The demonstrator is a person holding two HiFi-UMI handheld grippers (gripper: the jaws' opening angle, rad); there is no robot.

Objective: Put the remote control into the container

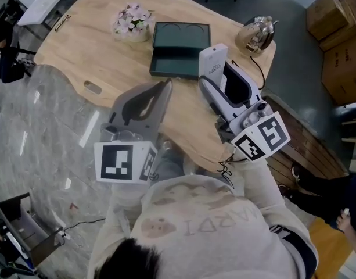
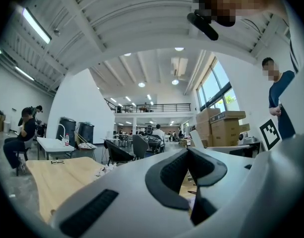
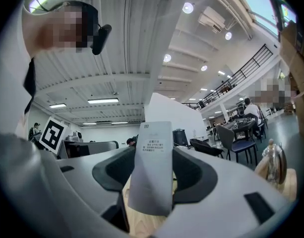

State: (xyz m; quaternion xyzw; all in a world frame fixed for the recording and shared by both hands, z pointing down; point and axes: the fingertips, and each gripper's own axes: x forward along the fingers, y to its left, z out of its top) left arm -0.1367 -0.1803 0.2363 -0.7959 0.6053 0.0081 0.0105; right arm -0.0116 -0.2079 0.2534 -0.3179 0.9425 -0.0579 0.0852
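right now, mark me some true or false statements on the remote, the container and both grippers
1. The right gripper is clamped on the white rectangular remote control. True.
2. The remote control lies inside the dark green open container. False: the gripper holds it up, outside the container.
3. The left gripper grips a flower. False: its jaws are together on nothing.
4. A pot of pale pink flowers stands left of the container. True.
5. The glass teapot sits in the container. False: it stands on the light wooden table.
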